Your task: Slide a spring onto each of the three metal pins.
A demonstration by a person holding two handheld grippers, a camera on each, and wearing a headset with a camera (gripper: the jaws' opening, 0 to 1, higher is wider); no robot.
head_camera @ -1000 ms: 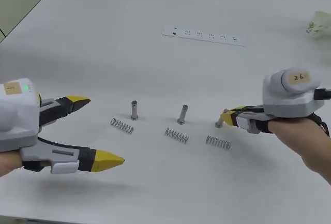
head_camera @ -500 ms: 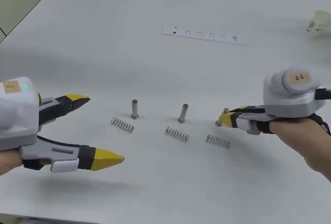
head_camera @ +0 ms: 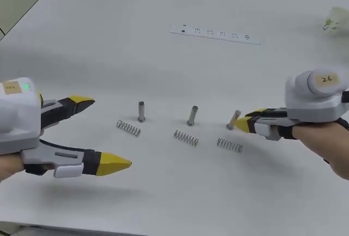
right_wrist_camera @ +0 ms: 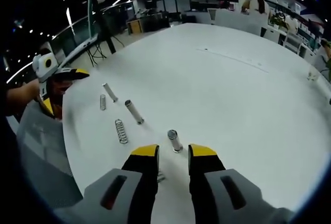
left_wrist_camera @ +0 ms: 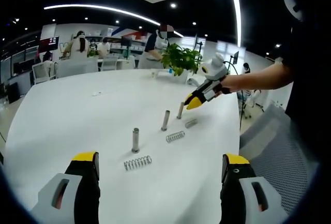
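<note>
Just beside a pin (head_camera: 234, 119) — right gripper (head_camera: 242, 124), left gripper (head_camera: 106, 133) splayed

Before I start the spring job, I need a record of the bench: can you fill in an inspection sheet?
Surface: white table, plain.
Job's things: three metal pins standing in a row, none carrying a spring; three springs lying beside them.
Clutter: power strip farther back; pale item at the far right edge.
Grippers: left gripper open wide, empty; right gripper narrowly open, tips at the right pin.
Cables: nothing seen.
Surroundings: open office, potted plant, people.
</note>
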